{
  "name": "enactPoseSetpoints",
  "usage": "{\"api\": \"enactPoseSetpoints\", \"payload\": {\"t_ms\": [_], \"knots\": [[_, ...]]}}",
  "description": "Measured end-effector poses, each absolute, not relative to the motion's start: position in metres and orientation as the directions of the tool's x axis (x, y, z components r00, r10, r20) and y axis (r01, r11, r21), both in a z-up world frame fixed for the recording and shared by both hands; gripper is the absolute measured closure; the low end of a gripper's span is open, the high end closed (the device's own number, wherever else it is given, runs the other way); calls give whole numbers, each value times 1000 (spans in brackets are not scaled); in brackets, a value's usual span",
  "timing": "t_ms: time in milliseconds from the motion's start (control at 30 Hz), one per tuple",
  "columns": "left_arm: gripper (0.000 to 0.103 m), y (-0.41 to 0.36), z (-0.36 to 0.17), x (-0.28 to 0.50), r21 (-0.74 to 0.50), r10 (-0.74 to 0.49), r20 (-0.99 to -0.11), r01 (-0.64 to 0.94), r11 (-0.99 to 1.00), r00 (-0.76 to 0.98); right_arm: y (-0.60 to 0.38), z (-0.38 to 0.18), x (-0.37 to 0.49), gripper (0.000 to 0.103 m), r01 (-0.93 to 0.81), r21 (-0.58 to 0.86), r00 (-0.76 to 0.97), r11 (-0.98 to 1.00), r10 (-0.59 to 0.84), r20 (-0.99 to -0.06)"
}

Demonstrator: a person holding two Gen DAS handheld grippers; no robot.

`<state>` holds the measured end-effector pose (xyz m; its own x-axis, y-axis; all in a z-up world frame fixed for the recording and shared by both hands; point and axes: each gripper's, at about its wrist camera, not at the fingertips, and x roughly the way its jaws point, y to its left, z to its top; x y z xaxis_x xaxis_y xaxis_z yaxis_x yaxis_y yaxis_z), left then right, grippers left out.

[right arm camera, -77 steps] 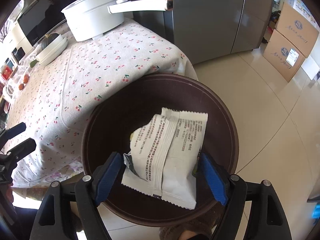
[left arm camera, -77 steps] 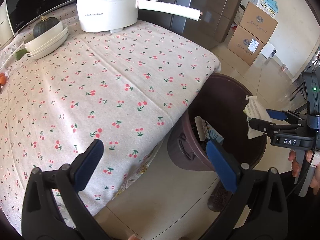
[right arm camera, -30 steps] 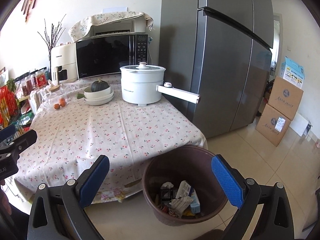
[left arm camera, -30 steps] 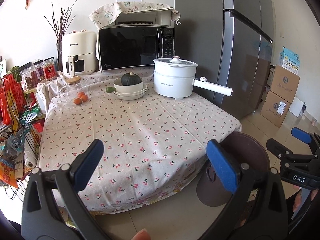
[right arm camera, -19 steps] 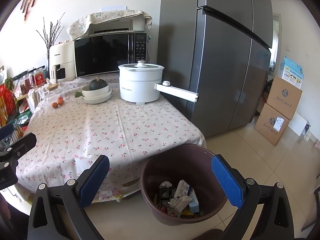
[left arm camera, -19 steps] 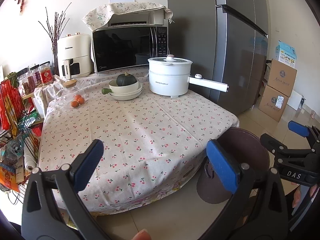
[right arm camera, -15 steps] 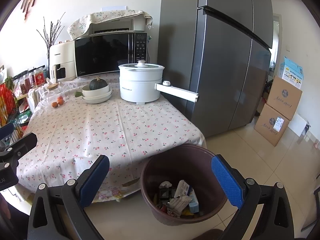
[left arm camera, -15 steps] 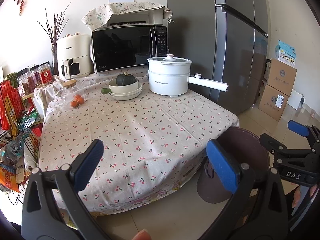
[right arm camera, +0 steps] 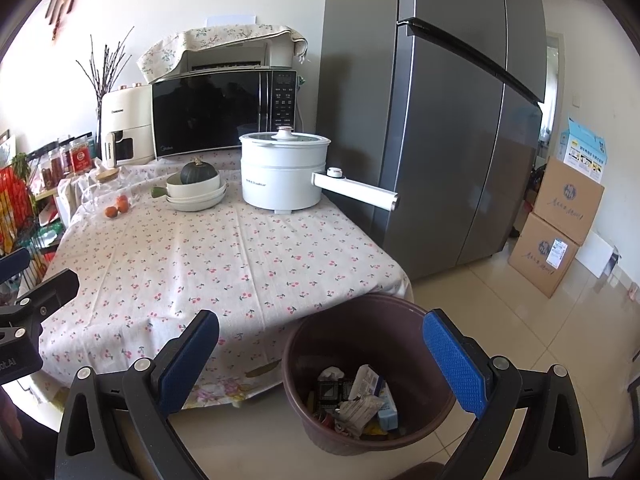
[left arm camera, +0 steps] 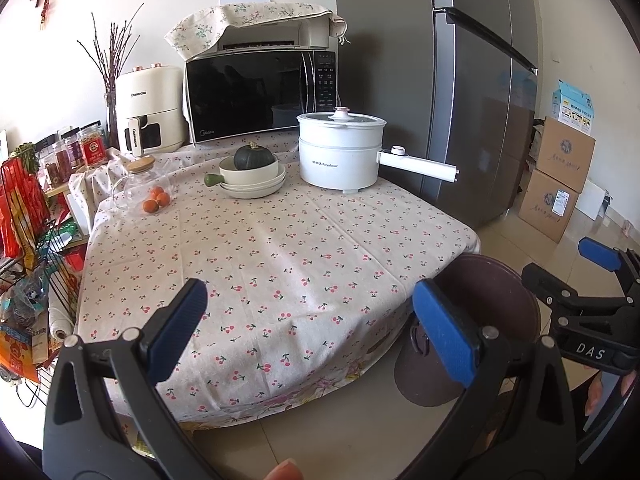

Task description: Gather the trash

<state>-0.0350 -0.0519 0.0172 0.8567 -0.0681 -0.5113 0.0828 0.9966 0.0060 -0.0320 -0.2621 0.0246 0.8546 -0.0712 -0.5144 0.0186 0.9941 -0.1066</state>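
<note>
Trash: crumpled wrappers [right arm camera: 357, 406] piled inside the round brown plastic bin [right arm camera: 424, 438], just below and between the right jaws
Right gripper [right arm camera: 320, 354]: jaws spread wide, nothing in them
Left gripper [left arm camera: 318, 322]: jaws spread too, cherry-print counter [left arm camera: 280, 248] ahead

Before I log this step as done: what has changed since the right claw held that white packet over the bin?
The right claw let the white packet go; it now lies in the brown bin among the other trash. Both claws drew back and up from the bin, and the left claw is open and empty too. The pot, bowls and tablecloth stayed put.
</note>
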Motion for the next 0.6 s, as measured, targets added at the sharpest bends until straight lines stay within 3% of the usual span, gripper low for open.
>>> {"api": "enactPoseSetpoints", "payload": {"t_ms": [600], "knots": [[1, -51, 16, -34, 1, -67, -516, 79, 997, 854, -263, 27, -33, 0, 15, -106, 862, 994, -67, -502]]}}
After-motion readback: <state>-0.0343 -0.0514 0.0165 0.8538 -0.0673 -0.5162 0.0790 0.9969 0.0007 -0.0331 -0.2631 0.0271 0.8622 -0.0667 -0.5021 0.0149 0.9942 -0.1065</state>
